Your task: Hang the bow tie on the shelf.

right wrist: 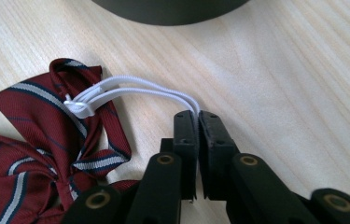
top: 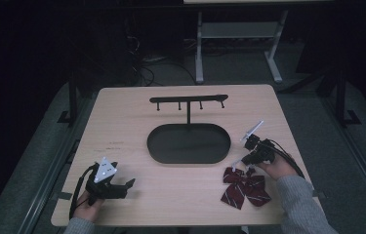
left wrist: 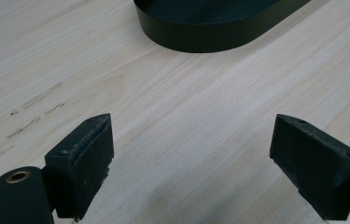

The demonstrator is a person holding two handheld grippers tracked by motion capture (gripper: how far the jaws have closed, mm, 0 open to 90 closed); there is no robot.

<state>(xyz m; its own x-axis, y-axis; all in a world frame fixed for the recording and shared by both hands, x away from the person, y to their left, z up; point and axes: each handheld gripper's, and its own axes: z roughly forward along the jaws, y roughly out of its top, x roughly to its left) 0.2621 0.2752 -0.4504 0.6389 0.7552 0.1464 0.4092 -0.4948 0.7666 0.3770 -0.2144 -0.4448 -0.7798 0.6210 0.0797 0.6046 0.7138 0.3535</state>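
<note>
A dark red bow tie (top: pixel 244 187) with white and navy stripes lies at the table's front right. Its white elastic strap (right wrist: pixel 140 91) runs from the bow (right wrist: pixel 46 130) to my right gripper (right wrist: pixel 197 114), whose jaws are shut on the strap's loop end. In the high view the right gripper (top: pixel 243 161) sits just above the bow, held by a hand in a grey sleeve. My left gripper (top: pixel 131 184) rests at the front left, jaws wide apart over bare wood (left wrist: pixel 191 140) with nothing between them. A black stand with an oval tray base (top: pixel 189 143) and a hook bar (top: pixel 189 99) stands mid-table.
The tray's black wall (left wrist: pixel 200 39) lies ahead of the left gripper, and its edge (right wrist: pixel 172 11) is just beyond the bow tie. Light wooden table (top: pixel 122 122) with faint scuff marks (left wrist: pixel 35 98). Another table's white legs (top: pixel 199 48) stand on the floor behind.
</note>
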